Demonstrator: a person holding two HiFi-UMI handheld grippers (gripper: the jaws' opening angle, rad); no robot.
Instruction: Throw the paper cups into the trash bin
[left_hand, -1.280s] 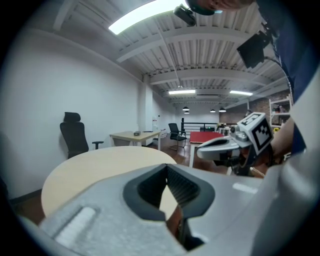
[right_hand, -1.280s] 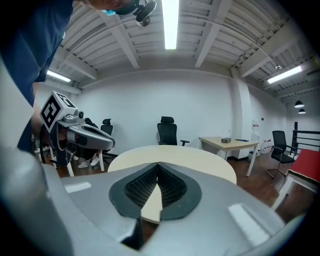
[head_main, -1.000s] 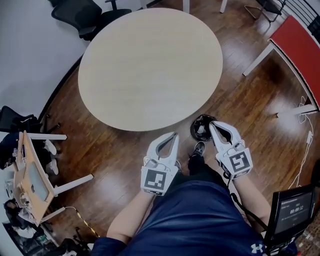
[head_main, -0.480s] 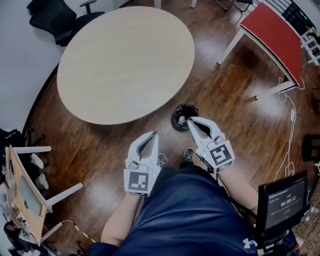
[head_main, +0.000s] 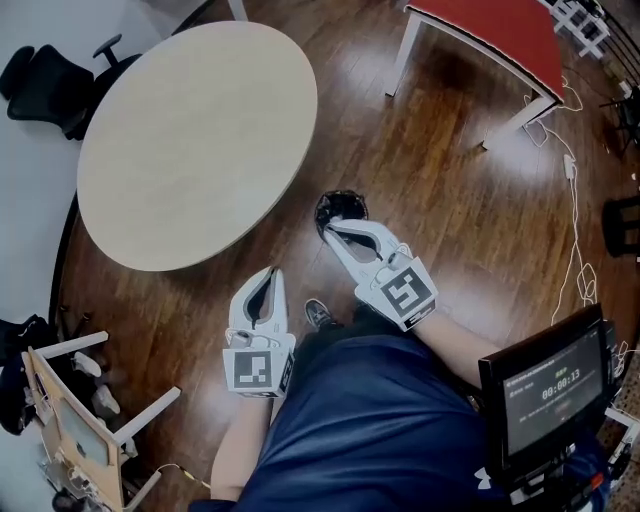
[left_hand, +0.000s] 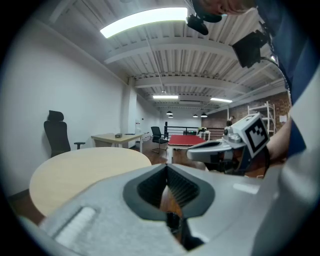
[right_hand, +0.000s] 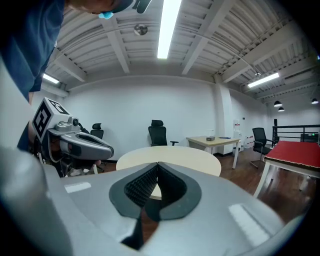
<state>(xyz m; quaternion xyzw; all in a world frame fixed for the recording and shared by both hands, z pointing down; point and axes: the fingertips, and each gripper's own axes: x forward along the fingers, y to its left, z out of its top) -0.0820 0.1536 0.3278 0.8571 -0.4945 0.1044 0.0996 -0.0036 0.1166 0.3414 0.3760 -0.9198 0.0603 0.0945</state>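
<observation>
Head view: looks steeply down on wood floor (head_main: 450, 190), round table (head_main: 190, 140) at left. Shows left gripper (head_main: 271, 273) closed tight with nothing in it, near table edge. Shows right gripper (head_main: 331, 228) likewise closed and empty, tip above near rim of black trash bin (head_main: 325, 203) standing on floor just beside table. Cannot make out paper cups.

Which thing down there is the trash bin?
Find the big round pale table. On the dark wooden floor, just off its edge nearest the person, stands the trash bin, at the tip of the right gripper. It is the only small, round, black, open-topped thing there.
</observation>
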